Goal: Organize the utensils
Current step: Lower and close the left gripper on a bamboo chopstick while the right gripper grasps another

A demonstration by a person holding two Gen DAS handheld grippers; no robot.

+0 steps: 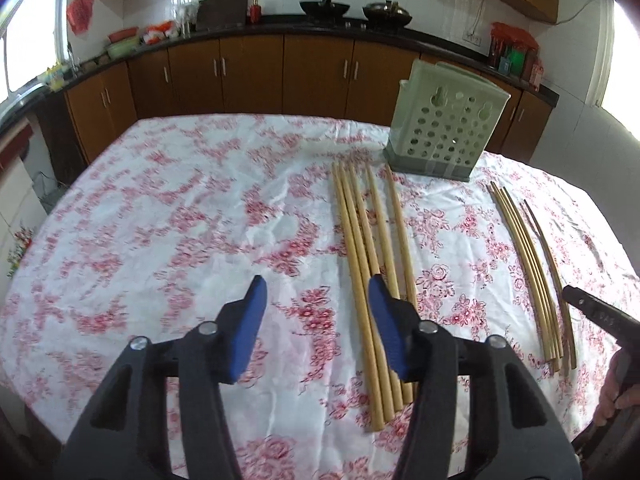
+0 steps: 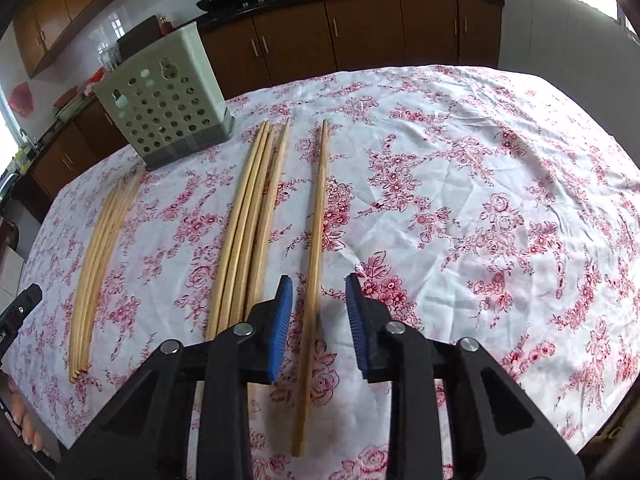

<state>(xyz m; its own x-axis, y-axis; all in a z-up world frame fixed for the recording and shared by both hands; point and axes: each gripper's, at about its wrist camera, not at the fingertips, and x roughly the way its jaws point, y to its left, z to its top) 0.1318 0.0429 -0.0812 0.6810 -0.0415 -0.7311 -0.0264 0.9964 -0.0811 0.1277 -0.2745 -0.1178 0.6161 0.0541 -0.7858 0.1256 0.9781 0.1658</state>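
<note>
A: What does the left tool [image 1: 316, 292] look like?
B: Two black plastic arms with long holes in them. Round silver screws sit on top. The tips have blue pads.
A: And the right tool [image 2: 319, 294]?
B: The same. Its blue pads [image 2: 282, 312] have little ridges. A bit of a hand [image 1: 614, 392] shows at the edge.

Perforated pale green utensil holder [image 2: 164, 100]: upright on a grey base, at the far edge of the bench, empty as far as visible. Wooden chopsticks lie flat in three lots, lengthwise from near edge toward far edge. One bundle [image 1: 372, 280] of five lies before the holder's left side, sticks touching and partly overlapping. A second bundle [image 2: 244, 224] lies before its right side. A single pair [image 2: 314, 264], pressed together, lies apart, further toward the right edge.
</note>
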